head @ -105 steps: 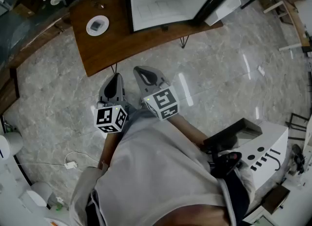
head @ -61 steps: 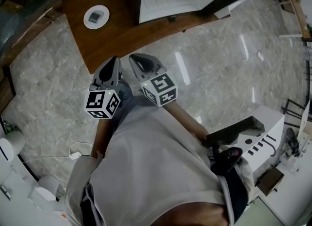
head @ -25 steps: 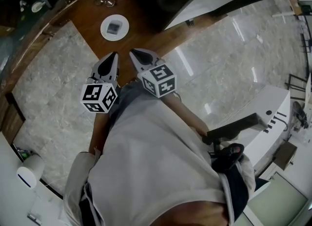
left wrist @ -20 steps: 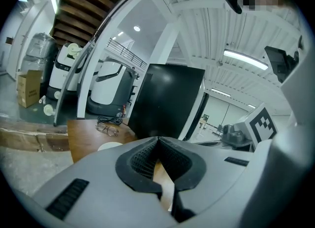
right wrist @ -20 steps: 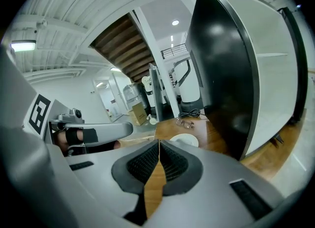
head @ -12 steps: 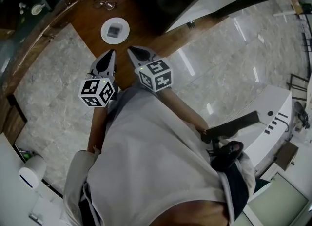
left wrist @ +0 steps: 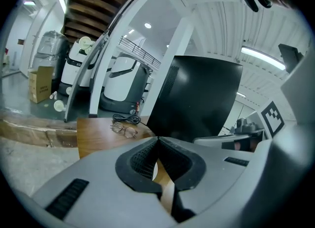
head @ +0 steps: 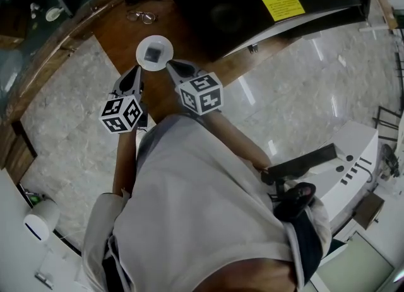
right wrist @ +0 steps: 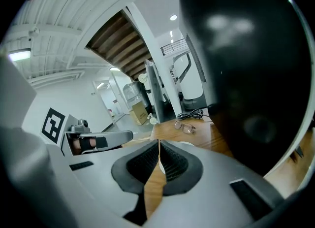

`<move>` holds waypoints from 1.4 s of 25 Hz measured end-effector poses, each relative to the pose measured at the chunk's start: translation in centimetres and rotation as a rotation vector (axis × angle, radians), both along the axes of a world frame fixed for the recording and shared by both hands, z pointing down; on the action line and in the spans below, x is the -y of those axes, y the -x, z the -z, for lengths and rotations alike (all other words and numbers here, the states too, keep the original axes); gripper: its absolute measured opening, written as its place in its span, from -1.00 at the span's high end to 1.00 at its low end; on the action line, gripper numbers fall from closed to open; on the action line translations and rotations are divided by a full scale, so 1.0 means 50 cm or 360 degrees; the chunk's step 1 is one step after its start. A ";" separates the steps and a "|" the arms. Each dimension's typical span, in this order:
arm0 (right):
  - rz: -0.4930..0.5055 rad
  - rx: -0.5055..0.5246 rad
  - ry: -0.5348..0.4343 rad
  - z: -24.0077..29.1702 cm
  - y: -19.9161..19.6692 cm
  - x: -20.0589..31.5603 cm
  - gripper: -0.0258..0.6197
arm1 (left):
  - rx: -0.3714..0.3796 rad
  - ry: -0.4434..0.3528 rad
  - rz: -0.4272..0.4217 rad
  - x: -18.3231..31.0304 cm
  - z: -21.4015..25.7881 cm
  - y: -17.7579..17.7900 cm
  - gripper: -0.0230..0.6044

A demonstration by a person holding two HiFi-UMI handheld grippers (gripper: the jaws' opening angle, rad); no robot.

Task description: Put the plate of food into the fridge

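Your grey left gripper (head: 136,70) and right gripper (head: 170,64) have moved beside the round white plate (head: 163,44) on the wooden table (head: 118,27), jaws pinched together, empty; its dark food (head: 153,53) is indistinct.

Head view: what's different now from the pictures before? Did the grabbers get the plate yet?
Not yet. Both grippers came forward to the table: the left gripper and right gripper now reach the near rim of the plate. Nothing was grabbed or let go; their fingers stay shut and empty. The plate stays on the table, near the glasses.
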State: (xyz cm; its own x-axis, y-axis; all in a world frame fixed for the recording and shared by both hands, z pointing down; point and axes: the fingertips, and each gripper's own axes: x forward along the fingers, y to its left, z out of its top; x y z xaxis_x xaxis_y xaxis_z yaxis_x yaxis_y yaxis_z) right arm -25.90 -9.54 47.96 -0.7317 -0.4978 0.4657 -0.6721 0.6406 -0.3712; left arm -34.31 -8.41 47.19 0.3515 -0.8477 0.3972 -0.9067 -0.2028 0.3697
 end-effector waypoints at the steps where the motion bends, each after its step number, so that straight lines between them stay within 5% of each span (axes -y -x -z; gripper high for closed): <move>1: 0.0002 -0.0002 0.0005 -0.003 0.000 0.011 0.86 | 0.0004 0.0005 0.0010 0.015 -0.005 0.005 0.86; 13: -0.0019 -0.0074 0.0093 -0.102 0.008 0.068 0.86 | 0.0203 0.0182 -0.0080 0.137 -0.149 0.052 0.86; 24: -0.0112 -0.0160 0.0231 -0.221 -0.028 0.140 0.86 | 0.0234 0.0466 -0.0054 0.228 -0.332 0.098 0.86; 29: -0.0176 -0.0245 0.0286 -0.268 -0.032 0.147 0.85 | 0.0191 0.0516 -0.0081 0.226 -0.358 0.087 0.86; 35: -0.0267 -0.0145 0.0515 -0.334 -0.033 0.156 0.81 | 0.0169 0.0548 -0.0092 0.219 -0.391 0.078 0.86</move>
